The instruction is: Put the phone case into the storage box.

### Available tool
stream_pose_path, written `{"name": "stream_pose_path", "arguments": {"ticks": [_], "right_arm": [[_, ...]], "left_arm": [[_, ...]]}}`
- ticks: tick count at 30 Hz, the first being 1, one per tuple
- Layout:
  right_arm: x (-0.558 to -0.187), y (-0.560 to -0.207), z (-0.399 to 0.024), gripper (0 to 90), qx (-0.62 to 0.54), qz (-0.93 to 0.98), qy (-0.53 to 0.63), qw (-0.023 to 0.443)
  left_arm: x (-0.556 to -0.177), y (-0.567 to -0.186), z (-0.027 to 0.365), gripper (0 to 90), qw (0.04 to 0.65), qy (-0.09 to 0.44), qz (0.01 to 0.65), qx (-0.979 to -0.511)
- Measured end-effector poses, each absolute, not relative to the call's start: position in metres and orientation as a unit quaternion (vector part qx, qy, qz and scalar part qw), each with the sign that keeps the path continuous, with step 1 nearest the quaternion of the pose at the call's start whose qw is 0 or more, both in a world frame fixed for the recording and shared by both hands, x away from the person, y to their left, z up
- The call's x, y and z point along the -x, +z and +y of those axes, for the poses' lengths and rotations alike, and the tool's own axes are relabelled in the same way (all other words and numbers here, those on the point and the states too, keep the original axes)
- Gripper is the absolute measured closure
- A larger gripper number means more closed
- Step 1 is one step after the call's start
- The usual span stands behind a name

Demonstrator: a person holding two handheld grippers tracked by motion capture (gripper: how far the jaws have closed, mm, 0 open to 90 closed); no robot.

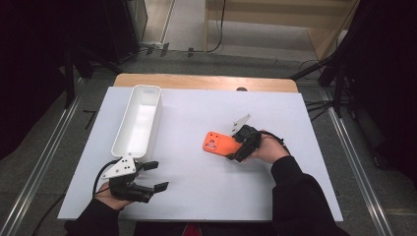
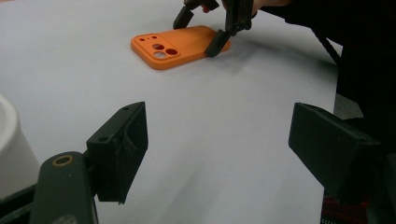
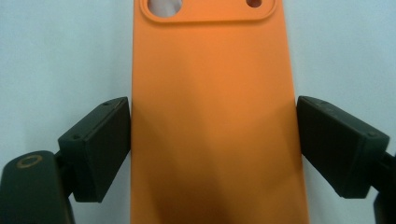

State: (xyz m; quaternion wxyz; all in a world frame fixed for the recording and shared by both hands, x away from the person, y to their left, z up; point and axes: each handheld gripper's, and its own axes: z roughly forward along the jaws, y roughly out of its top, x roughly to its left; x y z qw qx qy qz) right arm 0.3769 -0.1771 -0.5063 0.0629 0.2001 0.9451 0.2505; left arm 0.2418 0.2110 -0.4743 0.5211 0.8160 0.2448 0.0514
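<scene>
An orange phone case (image 1: 219, 143) lies flat on the white table (image 1: 196, 196), right of centre, with its camera cut-outs pointing left. My right gripper (image 1: 234, 145) straddles its right end. In the right gripper view the two black pads (image 3: 100, 144) lie against the case's long edges (image 3: 210, 121) with no gap showing. The left gripper view shows the same hold from afar, with the case (image 2: 180, 46) between the right gripper's jaws (image 2: 198, 32). My left gripper (image 1: 158, 175) rests near the front left of the table, open (image 2: 217, 149), with bare table between its jaws.
A long white tray (image 1: 146, 87) stands lengthwise on the left half of the table, its near end just beyond my left gripper; its corner (image 2: 9, 140) shows in the left gripper view. Stands and cables surround the table on the floor.
</scene>
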Motion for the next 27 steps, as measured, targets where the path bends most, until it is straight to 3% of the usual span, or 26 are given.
{"name": "stream_pose_path", "arguments": {"ticks": [27], "right_arm": [[-0.3763, -0.5083, -0.1819, 14.4, -0.185, 0.943, 0.268, 0.067]], "left_arm": [[-0.2417, -0.4743, 0.2107, 20.2, 0.521, 0.052, 0.243, -0.816]]}}
